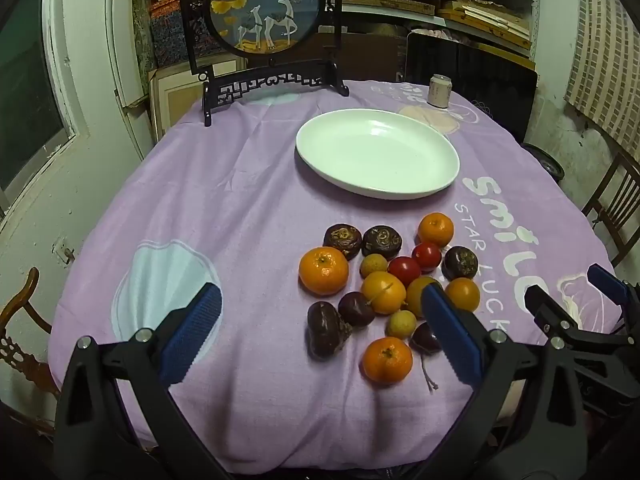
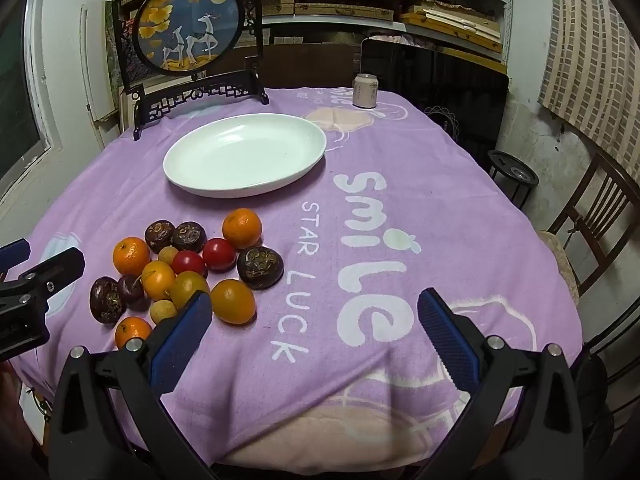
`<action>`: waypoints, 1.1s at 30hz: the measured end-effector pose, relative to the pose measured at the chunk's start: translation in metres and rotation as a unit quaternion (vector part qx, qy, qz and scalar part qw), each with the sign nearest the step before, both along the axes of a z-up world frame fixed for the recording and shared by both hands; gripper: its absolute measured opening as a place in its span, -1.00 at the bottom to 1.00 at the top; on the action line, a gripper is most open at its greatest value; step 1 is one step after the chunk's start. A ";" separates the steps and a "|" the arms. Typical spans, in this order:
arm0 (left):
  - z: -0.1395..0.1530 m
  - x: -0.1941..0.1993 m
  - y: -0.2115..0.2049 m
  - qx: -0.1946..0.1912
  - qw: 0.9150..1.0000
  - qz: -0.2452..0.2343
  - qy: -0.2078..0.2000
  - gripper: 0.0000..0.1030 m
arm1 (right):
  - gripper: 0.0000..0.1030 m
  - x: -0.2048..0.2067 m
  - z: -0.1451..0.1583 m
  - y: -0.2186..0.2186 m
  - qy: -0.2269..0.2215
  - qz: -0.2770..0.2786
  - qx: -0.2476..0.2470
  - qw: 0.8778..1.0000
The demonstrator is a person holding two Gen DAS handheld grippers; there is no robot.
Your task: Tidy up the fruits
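Observation:
Several fruits lie in a loose pile (image 1: pixel 390 288) (image 2: pixel 188 272) on the purple cloth: orange mandarins (image 1: pixel 323 270), red tomatoes (image 1: pixel 404 270), dark brown wrinkled fruits (image 1: pixel 382 242), small yellow ones (image 1: pixel 401 324). Beyond the pile sits an empty white oval plate (image 1: pixel 320 148) (image 2: pixel 180 160). My left gripper (image 1: pixel 320 312) hangs open above the near side of the pile, nothing between its blue pads. My right gripper (image 2: pixel 316 316) is open over bare cloth to the right of the fruits, also holding nothing. Each gripper shows at the edge of the other's view.
A black-framed round deer picture (image 1: pixel 264 8) (image 2: pixel 188 28) stands at the table's far edge. A drink can (image 1: pixel 439 90) (image 2: pixel 365 91) sits at the far right. Wooden chairs (image 2: pixel 592 224) flank the table; shelves with boxes line the back wall.

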State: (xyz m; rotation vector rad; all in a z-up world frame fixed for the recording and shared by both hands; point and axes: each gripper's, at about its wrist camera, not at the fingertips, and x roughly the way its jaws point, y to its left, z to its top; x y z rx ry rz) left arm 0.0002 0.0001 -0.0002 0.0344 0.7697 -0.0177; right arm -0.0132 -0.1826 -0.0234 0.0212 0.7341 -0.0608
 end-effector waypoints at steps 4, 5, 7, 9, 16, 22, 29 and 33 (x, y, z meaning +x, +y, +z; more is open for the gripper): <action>0.000 0.000 0.000 -0.001 1.000 0.000 0.001 0.96 | 0.97 -0.001 -0.001 0.000 -0.001 -0.001 0.001 1.000; 0.000 0.000 0.000 -0.001 1.000 0.000 0.001 0.96 | 0.97 -0.002 -0.002 0.000 -0.001 -0.002 0.002 1.000; 0.000 0.000 0.000 -0.001 1.000 0.000 0.001 0.96 | 0.97 -0.002 -0.002 0.000 -0.002 -0.001 0.003 1.000; 0.000 -0.001 0.000 -0.001 1.000 0.000 0.000 0.96 | 0.97 -0.002 0.003 -0.001 -0.003 -0.001 0.004 1.000; 0.000 0.000 0.000 -0.001 1.000 0.000 0.002 0.96 | 0.97 -0.002 0.003 -0.001 -0.004 -0.001 0.007 1.000; 0.000 0.000 0.000 -0.001 1.000 0.000 0.003 0.96 | 0.97 -0.001 0.002 -0.001 -0.005 -0.001 0.008 1.000; 0.000 0.000 0.000 -0.001 1.000 0.001 0.003 0.96 | 0.97 -0.002 0.002 -0.001 -0.005 -0.001 0.009 1.000; 0.000 0.000 0.000 -0.001 1.000 0.000 0.004 0.96 | 0.97 -0.002 0.001 -0.001 -0.005 -0.001 0.009 1.000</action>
